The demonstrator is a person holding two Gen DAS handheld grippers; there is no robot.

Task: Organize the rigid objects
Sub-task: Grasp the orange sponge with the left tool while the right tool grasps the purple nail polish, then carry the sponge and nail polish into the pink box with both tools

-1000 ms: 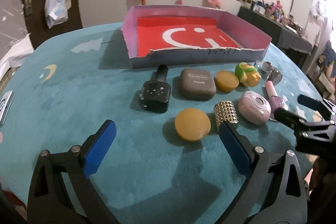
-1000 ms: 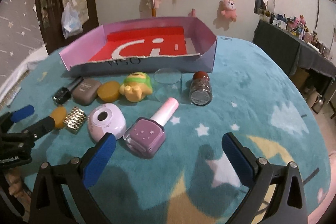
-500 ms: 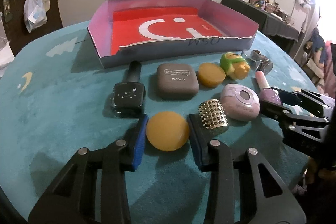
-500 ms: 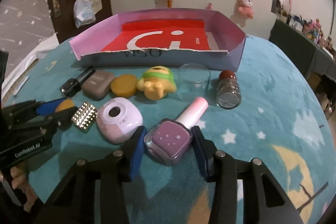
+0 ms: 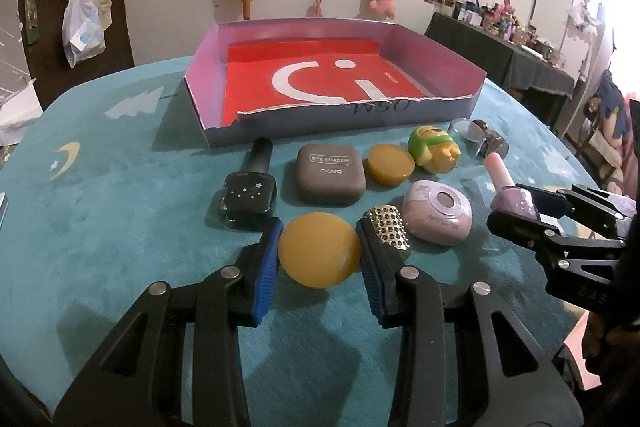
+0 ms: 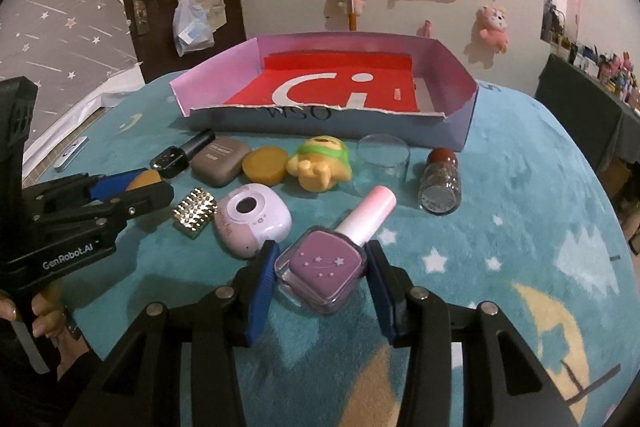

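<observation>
My left gripper [image 5: 320, 259] is shut on a round amber disc [image 5: 319, 254], lifted a little off the teal cloth. My right gripper [image 6: 322, 277] is shut on a purple nail polish bottle [image 6: 322, 273] with a pink cap. In the left wrist view the right gripper [image 5: 520, 209] appears at the right edge with that bottle [image 5: 514, 201]. In the right wrist view the left gripper [image 6: 132, 187] shows at the left. A shallow cardboard tray [image 5: 200, 95] with a red floor stands behind the row of objects, with nothing in it.
On the cloth lie a black polish bottle [image 5: 250, 193], a brown eyeshadow case [image 5: 330, 173], a smaller amber disc [image 5: 391, 164], a green-and-yellow toy [image 5: 434, 149], a gold studded piece [image 5: 388, 229], a lilac compact [image 5: 436, 213], a clear cup [image 6: 384, 163] and a small jar [image 6: 439, 187].
Both grippers went from wide open to shut: the left on the amber disc, the right on the purple bottle. Both objects now look slightly raised.
</observation>
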